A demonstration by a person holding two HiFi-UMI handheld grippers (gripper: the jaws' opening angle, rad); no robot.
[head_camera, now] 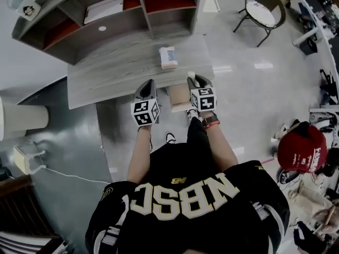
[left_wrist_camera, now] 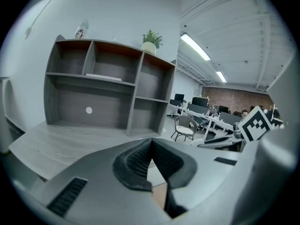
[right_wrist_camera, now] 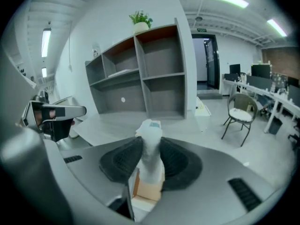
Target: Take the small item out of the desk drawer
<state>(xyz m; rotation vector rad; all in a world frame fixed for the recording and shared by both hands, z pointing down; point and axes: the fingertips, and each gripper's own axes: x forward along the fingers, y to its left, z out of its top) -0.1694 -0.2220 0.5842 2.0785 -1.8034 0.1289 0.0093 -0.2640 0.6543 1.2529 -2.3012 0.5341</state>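
A person stands at a grey desk (head_camera: pixel 114 73) with an open wooden drawer (head_camera: pixel 179 96) under its front edge. My right gripper (head_camera: pixel 195 79) is above the drawer, shut on a small white item (head_camera: pixel 190 75). In the right gripper view the white item (right_wrist_camera: pixel 151 158) stands upright between the black pads (right_wrist_camera: pixel 123 161) of the right gripper (right_wrist_camera: pixel 151 144), with the drawer (right_wrist_camera: pixel 147 192) below. My left gripper (head_camera: pixel 147 82) hovers at the desk's front edge, left of the drawer. In its own view the left gripper (left_wrist_camera: pixel 151 144) is shut with nothing in it.
A grey shelf unit (head_camera: pixel 106 15) stands on the desk's back, with a white sheet (head_camera: pixel 103 8) on one shelf. A tissue pack (head_camera: pixel 168 57) lies on the desktop beyond the drawer. A chair (head_camera: pixel 263 12) stands to the far right, and clutter lines the right side.
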